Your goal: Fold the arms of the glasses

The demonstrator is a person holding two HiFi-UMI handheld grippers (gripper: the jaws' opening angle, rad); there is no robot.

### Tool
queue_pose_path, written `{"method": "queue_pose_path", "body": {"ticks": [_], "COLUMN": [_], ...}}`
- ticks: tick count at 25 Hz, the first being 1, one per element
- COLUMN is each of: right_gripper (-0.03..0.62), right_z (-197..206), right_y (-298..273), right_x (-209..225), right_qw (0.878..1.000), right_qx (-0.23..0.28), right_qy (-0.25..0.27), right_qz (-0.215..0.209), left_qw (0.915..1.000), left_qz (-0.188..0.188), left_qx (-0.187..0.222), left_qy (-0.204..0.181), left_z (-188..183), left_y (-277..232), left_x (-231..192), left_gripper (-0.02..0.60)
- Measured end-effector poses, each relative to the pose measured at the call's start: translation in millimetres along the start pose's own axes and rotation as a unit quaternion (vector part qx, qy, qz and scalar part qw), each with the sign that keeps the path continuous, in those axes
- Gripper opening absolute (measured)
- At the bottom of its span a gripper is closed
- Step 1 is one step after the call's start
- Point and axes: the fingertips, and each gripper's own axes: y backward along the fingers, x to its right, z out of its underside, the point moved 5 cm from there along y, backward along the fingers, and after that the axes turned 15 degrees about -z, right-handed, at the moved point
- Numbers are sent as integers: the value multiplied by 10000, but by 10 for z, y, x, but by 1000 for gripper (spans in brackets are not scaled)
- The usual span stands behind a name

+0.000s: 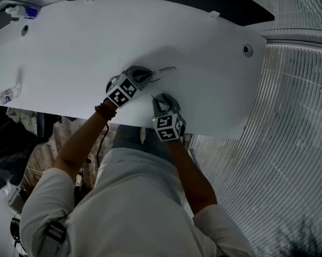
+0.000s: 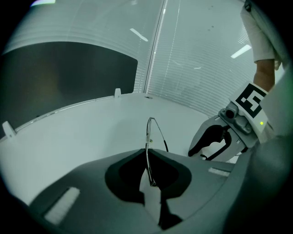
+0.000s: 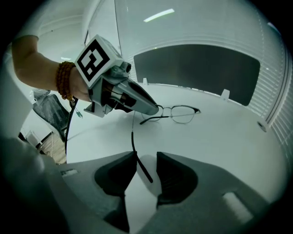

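A thin wire-rimmed pair of glasses (image 1: pixel 162 71) lies on the white table (image 1: pixel 74 41). My left gripper (image 1: pixel 147 75) is shut on the frame at one end, and the rim (image 2: pixel 149 137) rises out from between its jaws. In the right gripper view the lenses (image 3: pixel 183 112) stand past the left gripper's tip (image 3: pixel 153 109). One arm lies folded behind the lenses. The other arm (image 3: pixel 133 141) reaches back toward my right gripper (image 3: pixel 145 171), and its dark tip sits in the gap of the open jaws. In the left gripper view the right gripper (image 2: pixel 208 148) stands close by on the right.
The table's near edge runs just under both grippers, with the person's lap below it. A round grommet (image 1: pixel 247 50) sits at the table's right end and another (image 1: pixel 24 30) at its left. A dark panel (image 3: pixel 197 68) stands beyond the far edge. Ribbed flooring (image 1: pixel 294 131) lies to the right.
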Motion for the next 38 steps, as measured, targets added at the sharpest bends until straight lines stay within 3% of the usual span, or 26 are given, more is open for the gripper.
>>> {"method": "queue_pose_path", "body": {"ticks": [10, 21, 38], "right_gripper": [110, 132, 169], "right_z": [-89, -158, -255], "right_y": [28, 40, 63], "right_x": [253, 378, 527], "right_qw": [9999, 9997, 9983], "right_qx": [-18, -107, -329], "right_qy": [74, 144, 306], "right_qz": [77, 178, 367], "left_qw": [9998, 9995, 9966], "left_qz": [111, 105, 136], "left_qx": [-32, -32, 8], "left_qy": [-172, -289, -810], "left_z": [18, 50, 5], "left_y": [50, 125, 194], "left_x": [86, 155, 261], "left_gripper": [20, 20, 21]}}
